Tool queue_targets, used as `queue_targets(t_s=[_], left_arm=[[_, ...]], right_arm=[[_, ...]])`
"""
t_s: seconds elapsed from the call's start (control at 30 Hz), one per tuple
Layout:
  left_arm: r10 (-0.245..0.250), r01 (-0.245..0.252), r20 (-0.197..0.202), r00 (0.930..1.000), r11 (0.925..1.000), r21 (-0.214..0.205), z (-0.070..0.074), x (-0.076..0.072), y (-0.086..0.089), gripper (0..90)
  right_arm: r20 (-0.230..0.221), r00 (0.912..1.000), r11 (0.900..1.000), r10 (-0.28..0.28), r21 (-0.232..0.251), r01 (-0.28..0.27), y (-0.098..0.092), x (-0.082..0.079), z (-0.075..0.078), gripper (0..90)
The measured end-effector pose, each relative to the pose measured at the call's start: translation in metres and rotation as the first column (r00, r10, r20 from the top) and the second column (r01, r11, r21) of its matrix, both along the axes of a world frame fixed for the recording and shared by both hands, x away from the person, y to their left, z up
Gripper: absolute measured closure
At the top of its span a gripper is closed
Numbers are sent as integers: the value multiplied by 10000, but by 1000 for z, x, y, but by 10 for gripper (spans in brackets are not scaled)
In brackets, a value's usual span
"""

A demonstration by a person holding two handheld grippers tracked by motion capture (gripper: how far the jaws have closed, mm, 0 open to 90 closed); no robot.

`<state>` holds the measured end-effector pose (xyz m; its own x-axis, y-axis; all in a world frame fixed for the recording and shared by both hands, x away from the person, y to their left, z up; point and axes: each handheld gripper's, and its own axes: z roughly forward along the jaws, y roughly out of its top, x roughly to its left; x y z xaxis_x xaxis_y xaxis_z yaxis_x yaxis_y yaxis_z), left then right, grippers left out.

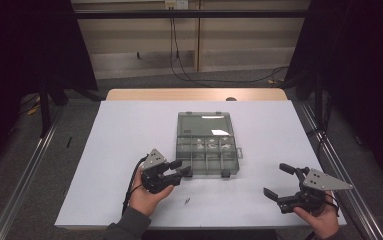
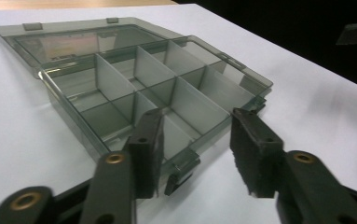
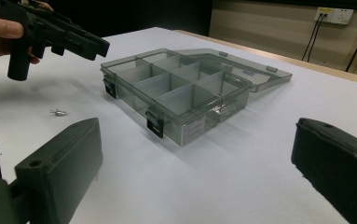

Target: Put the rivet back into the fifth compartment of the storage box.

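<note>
The box (image 1: 208, 145) lies open on the table (image 1: 124, 135), its lid (image 1: 202, 123) folded flat beyond the tray, so opening looks done; the compartments appear empty and a small screw (image 1: 187, 201) lies loose just behind the left gripper (image 1: 181, 169), so filling seems left. That gripper sits at the box's near left corner, jaws partly open, astride the front wall without pinching it. The right gripper (image 1: 275, 183) hovers well off to the box's right, wide open, empty.

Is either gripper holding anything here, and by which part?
Nothing is held: the left gripper is open over the organizer box, and the right gripper is open.
</note>
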<state>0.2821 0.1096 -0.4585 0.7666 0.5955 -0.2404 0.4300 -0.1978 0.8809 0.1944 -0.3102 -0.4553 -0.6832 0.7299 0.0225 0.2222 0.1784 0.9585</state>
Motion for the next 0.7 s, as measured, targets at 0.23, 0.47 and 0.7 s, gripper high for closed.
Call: queue_targets(t_s=[0.23, 0.47, 0.7], left_arm=[[200, -199, 50, 9998, 9995, -230, 1, -2, 1, 327], [-232, 236, 294, 9993, 9996, -131, 2, -7, 0, 201], [-710, 712, 451, 9965, 9975, -38, 3, -13, -2, 118]], right_arm=[[4, 10000, 10000, -11, -12, 11, 0, 0, 0, 13], [16, 10000, 10000, -22, 5, 22, 0, 0, 0, 13], [6, 10000, 10000, 5, -16, -5, 0, 0, 0, 13]])
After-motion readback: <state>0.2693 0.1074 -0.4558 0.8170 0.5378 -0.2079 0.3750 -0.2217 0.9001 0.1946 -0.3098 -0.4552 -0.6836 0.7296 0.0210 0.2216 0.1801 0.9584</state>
